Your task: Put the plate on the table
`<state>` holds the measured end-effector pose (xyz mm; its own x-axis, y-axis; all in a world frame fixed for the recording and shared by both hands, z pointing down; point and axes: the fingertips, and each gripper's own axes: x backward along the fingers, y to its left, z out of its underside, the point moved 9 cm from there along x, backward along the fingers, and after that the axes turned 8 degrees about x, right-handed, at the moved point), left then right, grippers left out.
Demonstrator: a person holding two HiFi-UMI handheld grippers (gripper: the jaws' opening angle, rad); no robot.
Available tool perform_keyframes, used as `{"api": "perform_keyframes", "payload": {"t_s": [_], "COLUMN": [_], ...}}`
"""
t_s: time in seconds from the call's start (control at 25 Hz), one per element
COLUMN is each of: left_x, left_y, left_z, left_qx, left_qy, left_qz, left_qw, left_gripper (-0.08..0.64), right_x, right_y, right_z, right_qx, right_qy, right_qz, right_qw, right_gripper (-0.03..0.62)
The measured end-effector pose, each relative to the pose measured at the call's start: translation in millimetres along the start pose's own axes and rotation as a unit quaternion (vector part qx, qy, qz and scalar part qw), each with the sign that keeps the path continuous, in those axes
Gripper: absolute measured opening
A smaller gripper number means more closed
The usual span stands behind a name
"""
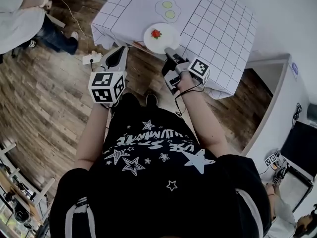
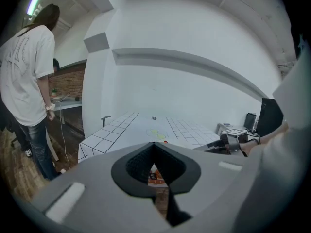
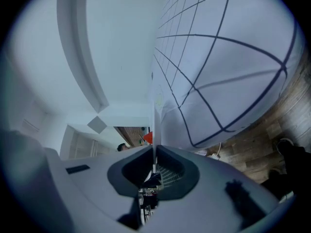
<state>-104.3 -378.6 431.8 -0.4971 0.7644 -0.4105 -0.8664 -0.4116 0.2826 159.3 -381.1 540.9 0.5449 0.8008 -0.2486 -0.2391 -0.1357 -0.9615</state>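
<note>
The white plate (image 1: pixel 163 37), a small red item (image 1: pixel 156 33) on it, lies over the worktop's (image 1: pixel 218 24) near edge, its rim pinched in the clenched right hand-held gripper (image 1: pixel 169 50); whether it rests on the worktop's checked cloth cannot be told. The left hand-held gripper (image 1: pixel 120 51) hangs just off that same edge, jaws together on nothing. Placement looks nearly done: the next move calls for settling the plate flat, then easing the jaws apart

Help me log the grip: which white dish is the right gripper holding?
The plate with the red motif, at the table's near edge; the other dish, with two green circles, lies farther in.
</note>
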Motion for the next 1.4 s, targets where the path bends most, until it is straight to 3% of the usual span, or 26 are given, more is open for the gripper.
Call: {"api": "perform_keyframes", "payload": {"t_s": [0.2, 0.76, 1.4], "left_x": [-9, -46, -57], "left_y": [11, 36, 40], "left_z": [-3, -17, -22], "left_qx": [0.006, -0.016, -0.029], "left_qy": [0.002, 0.047, 0.061], "left_qz": [0.012, 0.093, 0.127], "left_qw": [0.9999, 0.9944, 0.9895], "left_gripper": [0.009, 0.009, 0.009], "right_x": [-3, -19, -23], "right_y": [-7, -10, -21], "right_z": [2, 24, 33], "right_qx": [-0.006, -0.039, -0.062], "right_qy": [-0.015, -0.069, -0.087], "right_qz": [0.011, 0.045, 0.070], "right_qw": [1.000, 0.996, 0.992], "right_gripper": [0.026, 0.023, 0.025]}}
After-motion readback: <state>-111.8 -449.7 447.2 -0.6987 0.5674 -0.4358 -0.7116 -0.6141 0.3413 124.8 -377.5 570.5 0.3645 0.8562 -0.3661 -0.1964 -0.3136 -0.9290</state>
